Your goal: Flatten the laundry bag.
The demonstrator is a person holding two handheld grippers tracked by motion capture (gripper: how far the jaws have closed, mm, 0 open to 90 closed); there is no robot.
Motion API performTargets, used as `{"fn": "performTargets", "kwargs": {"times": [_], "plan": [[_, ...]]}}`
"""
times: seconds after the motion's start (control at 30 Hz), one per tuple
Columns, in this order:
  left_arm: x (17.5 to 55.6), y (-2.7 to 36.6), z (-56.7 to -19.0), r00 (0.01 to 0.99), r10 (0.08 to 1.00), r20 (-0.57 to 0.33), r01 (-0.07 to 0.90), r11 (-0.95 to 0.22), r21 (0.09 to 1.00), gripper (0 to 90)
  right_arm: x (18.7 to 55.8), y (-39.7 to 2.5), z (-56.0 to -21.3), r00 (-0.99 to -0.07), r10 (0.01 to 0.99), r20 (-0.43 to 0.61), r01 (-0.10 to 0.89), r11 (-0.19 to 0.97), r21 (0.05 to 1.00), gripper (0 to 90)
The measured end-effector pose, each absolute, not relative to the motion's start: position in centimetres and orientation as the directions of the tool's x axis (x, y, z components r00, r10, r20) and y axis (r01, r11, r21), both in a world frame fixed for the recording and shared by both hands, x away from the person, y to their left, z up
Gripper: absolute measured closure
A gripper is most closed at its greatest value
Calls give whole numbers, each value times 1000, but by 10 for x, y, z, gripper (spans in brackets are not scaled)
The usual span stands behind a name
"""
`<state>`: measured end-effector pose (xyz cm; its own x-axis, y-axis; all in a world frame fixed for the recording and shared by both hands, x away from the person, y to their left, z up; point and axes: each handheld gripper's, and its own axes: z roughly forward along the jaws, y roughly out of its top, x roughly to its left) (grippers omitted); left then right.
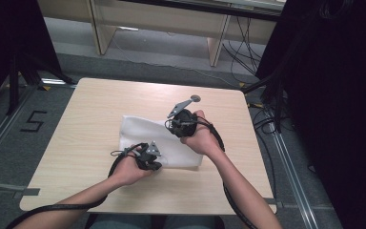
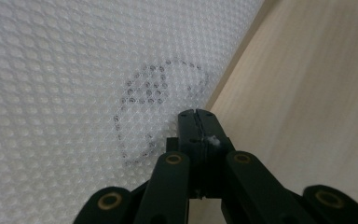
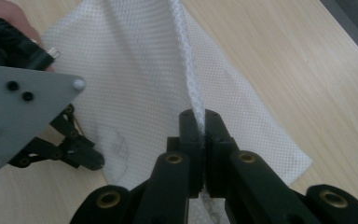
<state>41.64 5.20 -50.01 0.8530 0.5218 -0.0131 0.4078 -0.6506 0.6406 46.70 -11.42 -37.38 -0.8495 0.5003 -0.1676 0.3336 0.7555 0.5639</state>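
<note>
Near the middle of the wooden surface (image 1: 86,124), lying flat: white mesh cloth (image 1: 138,133). Clamping its near edge, jaws clenched: left tool (image 2: 198,114). Pinching and lifting a raised fold at the cloth's right side: right tool (image 3: 199,116). Leaving bare wood all round, grey floor (image 1: 38,105) beyond.

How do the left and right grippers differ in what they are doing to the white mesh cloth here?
The right gripper pinches a raised fold of the white mesh cloth, lifting it; the left gripper has jaws closed low at the cloth's near edge, beside a dark mark. In the high view the right gripper sits higher than the left gripper. Both have jaws shut.
</note>
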Motion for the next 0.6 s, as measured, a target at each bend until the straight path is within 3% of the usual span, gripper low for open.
{"fn": "performTargets", "kwargs": {"times": [0.07, 0.27, 0.6], "plan": [[421, 53, -500, 837, 548, -7, 421, -635, 648, 893, 466, -112, -371, -862, 471, -188, 297, 769, 566, 887], [425, 58, -500, 821, 570, 3, 428, -620, 657, 893, 462, -110, -368, -852, 490, -184, 314, 760, 569, 886], [415, 50, -497, 855, 518, 7, 393, -658, 643, 893, 461, -111, -368, -862, 473, -185, 296, 764, 573, 886]]}}
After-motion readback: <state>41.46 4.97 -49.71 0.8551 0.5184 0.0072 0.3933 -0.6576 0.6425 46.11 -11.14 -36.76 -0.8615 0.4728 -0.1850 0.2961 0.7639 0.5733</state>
